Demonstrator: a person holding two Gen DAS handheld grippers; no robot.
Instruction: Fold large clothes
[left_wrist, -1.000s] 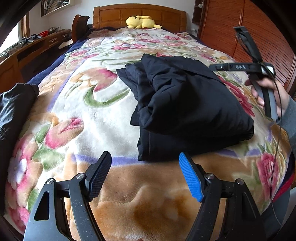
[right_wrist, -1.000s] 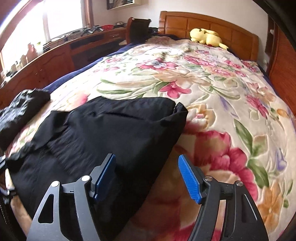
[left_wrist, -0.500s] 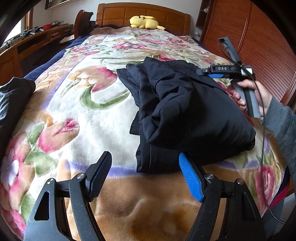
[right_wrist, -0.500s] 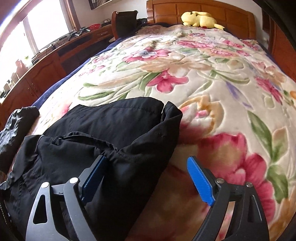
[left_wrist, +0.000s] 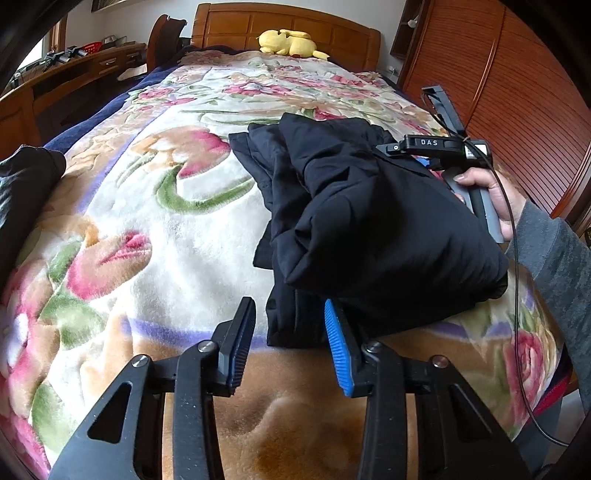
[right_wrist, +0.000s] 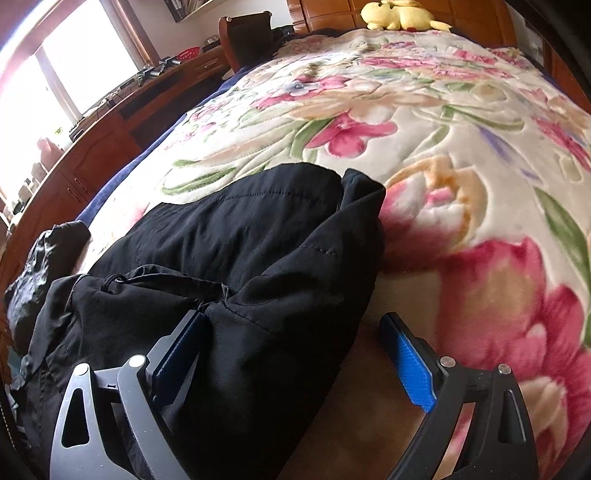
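Observation:
A black jacket (left_wrist: 369, 221) lies folded in a thick bundle on the floral blanket (left_wrist: 166, 206) of a bed, near the foot end. My left gripper (left_wrist: 290, 345) is partly closed with a gap between its jaws, at the bundle's near left corner, holding nothing. My right gripper (right_wrist: 295, 354) is open, its jaws straddling the jacket's (right_wrist: 240, 277) right edge, with fabric lying between them. In the left wrist view the right gripper's body (left_wrist: 443, 147) shows at the jacket's far right side, held by a hand.
A second dark garment (left_wrist: 26, 192) lies at the bed's left edge, and also shows in the right wrist view (right_wrist: 40, 273). A yellow plush toy (left_wrist: 288, 42) sits by the wooden headboard. A wooden desk (right_wrist: 110, 122) runs along the left; a slatted wardrobe (left_wrist: 517, 92) stands right.
My left gripper has narrowed its jaws and moved closer to the jacket's near corner. My right gripper has pushed forward so the jacket's edge now lies between its open jaws.

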